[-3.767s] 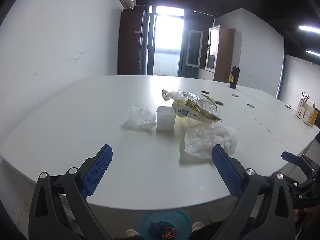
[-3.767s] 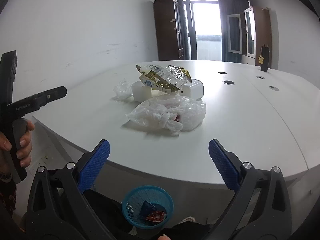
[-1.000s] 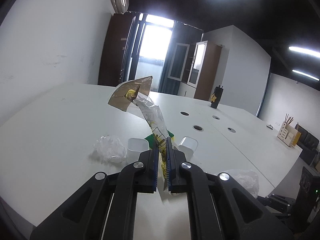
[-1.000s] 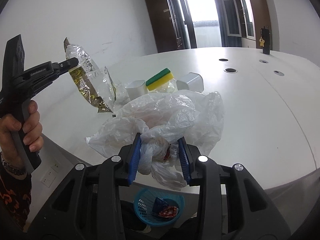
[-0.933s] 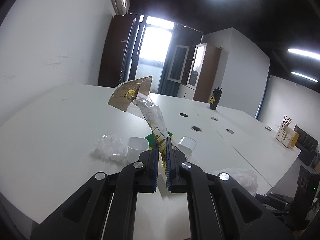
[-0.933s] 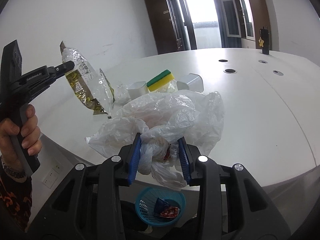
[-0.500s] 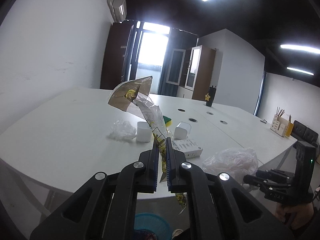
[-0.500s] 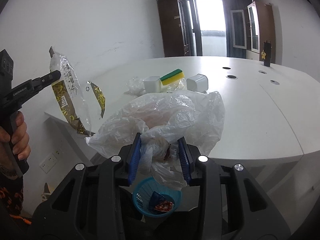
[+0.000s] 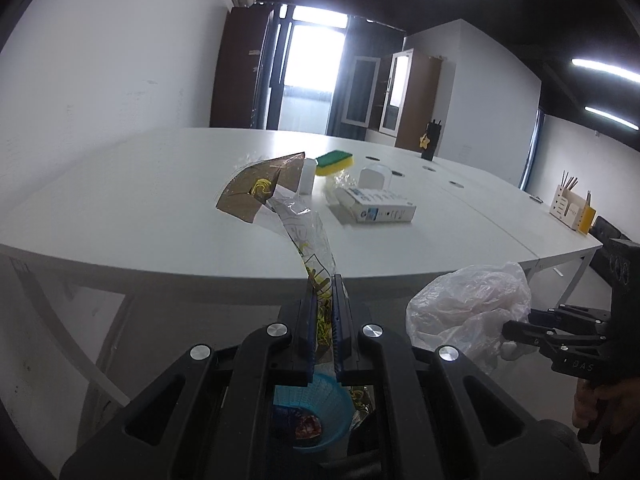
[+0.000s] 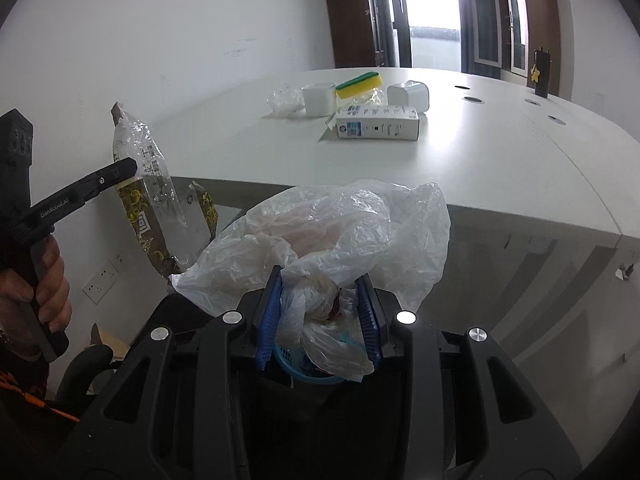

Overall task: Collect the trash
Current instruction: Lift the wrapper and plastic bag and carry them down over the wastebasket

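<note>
My left gripper (image 9: 323, 284) is shut on a clear and gold snack wrapper (image 9: 298, 232) that arches up past the table edge; in the right wrist view the same wrapper (image 10: 156, 204) hangs from the left gripper (image 10: 128, 168). My right gripper (image 10: 319, 280) is shut on a crumpled clear plastic bag (image 10: 332, 232) with something red inside; that bag (image 9: 472, 308) also shows at the right of the left wrist view. A blue basket (image 9: 316, 412) with wrappers in it stands on the floor under both grippers, and its rim (image 10: 296, 364) peeks out beneath the bag.
On the white table (image 10: 460, 160) lie a white carton (image 10: 378, 124), two white cups (image 10: 318, 98), a yellow-green sponge (image 10: 358, 82) and a small crumpled clear plastic (image 10: 285, 100). The table edge sits just ahead. A hand (image 10: 44, 280) holds the left gripper's handle.
Both grippers have drawn back from the table and sunk below its edge, each keeping its hold. The blue basket now shows under them and the table items look farther away.
</note>
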### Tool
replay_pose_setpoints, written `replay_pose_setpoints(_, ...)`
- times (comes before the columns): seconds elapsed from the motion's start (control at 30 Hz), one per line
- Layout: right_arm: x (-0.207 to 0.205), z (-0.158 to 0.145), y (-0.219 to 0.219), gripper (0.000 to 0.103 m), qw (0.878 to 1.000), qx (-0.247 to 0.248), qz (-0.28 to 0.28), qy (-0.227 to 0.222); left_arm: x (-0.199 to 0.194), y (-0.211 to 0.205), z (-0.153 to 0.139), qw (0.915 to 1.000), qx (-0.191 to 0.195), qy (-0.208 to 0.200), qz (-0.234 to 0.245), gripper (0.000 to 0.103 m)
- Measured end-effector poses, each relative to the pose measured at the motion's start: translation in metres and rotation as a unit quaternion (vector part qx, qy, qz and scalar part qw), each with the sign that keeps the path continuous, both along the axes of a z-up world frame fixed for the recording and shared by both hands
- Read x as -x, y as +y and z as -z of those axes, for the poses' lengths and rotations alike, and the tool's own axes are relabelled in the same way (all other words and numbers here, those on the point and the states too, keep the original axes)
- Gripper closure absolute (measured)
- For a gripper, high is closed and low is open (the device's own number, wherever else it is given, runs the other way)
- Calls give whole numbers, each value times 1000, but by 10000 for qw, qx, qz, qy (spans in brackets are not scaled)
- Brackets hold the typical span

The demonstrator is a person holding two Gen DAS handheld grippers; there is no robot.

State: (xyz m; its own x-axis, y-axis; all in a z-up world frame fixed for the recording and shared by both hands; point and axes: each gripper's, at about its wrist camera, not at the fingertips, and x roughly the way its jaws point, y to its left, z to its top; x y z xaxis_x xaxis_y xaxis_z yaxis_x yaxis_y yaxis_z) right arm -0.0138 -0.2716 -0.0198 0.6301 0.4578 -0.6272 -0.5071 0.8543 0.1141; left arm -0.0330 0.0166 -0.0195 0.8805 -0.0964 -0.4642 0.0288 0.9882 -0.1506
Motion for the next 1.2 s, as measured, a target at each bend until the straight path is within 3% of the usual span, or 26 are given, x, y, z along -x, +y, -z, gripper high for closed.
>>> replay_pose_setpoints(0.2, -4, 35, 8, 69, 9996, 45, 1, 281, -13, -2, 44, 9993, -133, 329, -80, 98)
replay_pose_setpoints(0.57, -34, 129, 19, 69, 9935, 95, 207, 1112, -44, -11, 129, 9937, -173, 1099, -130, 101)
replay_pose_setpoints(0.9, -63, 183, 33, 70, 9882, 127, 412, 1467, -81, -19, 164, 9898, -326, 1384, -78, 101)
replay_pose_setpoints(1.13, -81, 203, 54, 70, 9858, 279, 481, 1583, -113, 1, 208, 9751, 125, 2142, -560, 101)
replay_pose_setpoints(1.2, -90, 211, 62, 70, 9844, 382, 498, 1644, -117, 4, 214, 9734, 209, 2194, -623, 101)
